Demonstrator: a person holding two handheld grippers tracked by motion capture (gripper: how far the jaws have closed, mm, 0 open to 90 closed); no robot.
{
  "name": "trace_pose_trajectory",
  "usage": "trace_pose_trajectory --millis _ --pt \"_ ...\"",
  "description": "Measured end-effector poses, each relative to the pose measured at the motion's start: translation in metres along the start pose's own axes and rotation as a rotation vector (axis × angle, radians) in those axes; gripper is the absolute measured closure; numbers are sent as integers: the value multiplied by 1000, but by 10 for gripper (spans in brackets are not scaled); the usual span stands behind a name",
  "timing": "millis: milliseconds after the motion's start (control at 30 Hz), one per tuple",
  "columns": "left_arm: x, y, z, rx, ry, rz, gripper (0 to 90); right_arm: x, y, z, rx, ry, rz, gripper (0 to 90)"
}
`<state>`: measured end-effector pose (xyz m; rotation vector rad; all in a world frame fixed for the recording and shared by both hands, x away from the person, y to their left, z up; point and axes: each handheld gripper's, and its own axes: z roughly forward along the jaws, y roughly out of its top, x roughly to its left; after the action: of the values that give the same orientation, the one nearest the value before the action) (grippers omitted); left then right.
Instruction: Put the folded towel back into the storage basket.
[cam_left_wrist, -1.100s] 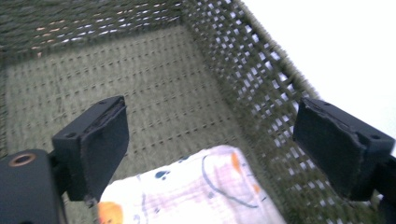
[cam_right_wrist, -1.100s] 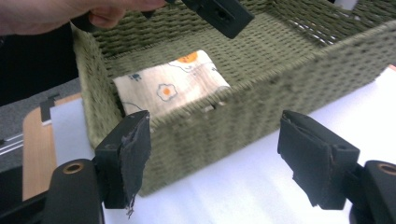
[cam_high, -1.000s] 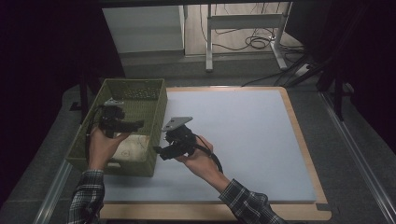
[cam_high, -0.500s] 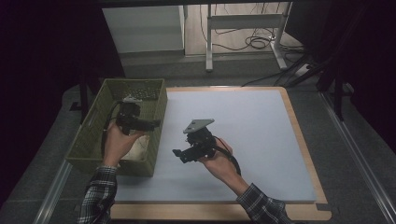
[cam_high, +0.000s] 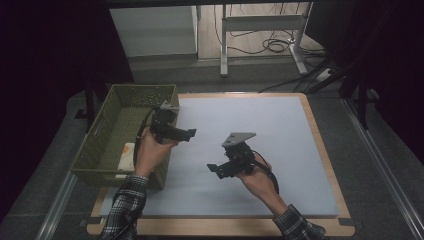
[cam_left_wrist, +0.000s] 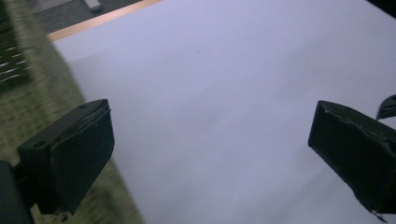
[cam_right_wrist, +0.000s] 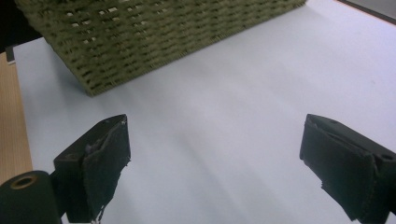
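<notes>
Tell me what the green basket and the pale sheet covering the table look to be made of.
Green basket: looks like woven plastic or coated fibre, matte olive; the sign is the regular weave with small gaps in its wall. Which of the two, the look leaves open.
Pale sheet: seems a soft foam or felt mat, matte bluish white, smooth and without glare, laid on a wood-toned board whose edge shows around it.

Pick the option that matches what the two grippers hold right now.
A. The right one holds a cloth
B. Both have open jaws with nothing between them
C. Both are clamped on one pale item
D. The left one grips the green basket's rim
B: the left gripper and the right gripper each show two jaws set wide apart over the bare pale mat, with the green basket off to the side, untouched.
</notes>
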<state>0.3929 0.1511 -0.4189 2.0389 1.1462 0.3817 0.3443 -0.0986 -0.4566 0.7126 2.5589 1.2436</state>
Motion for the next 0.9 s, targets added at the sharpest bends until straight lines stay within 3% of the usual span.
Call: trace_pose_trajectory --millis 200,367,667,900 --pt "-26 2 20 -5 -55 31 6 -11 -20 -13 20 -17 20 72" --pt "-47 -7 36 -26 -104 46 6 -21 -38 -26 23 -41 44 68" --pt "-74 -38 58 -23 -127 82 7 -38 -73 -43 50 -96 70 64" --pt "-87 -67 63 -6 -141 104 7 -49 -103 -51 63 -137 89 64"
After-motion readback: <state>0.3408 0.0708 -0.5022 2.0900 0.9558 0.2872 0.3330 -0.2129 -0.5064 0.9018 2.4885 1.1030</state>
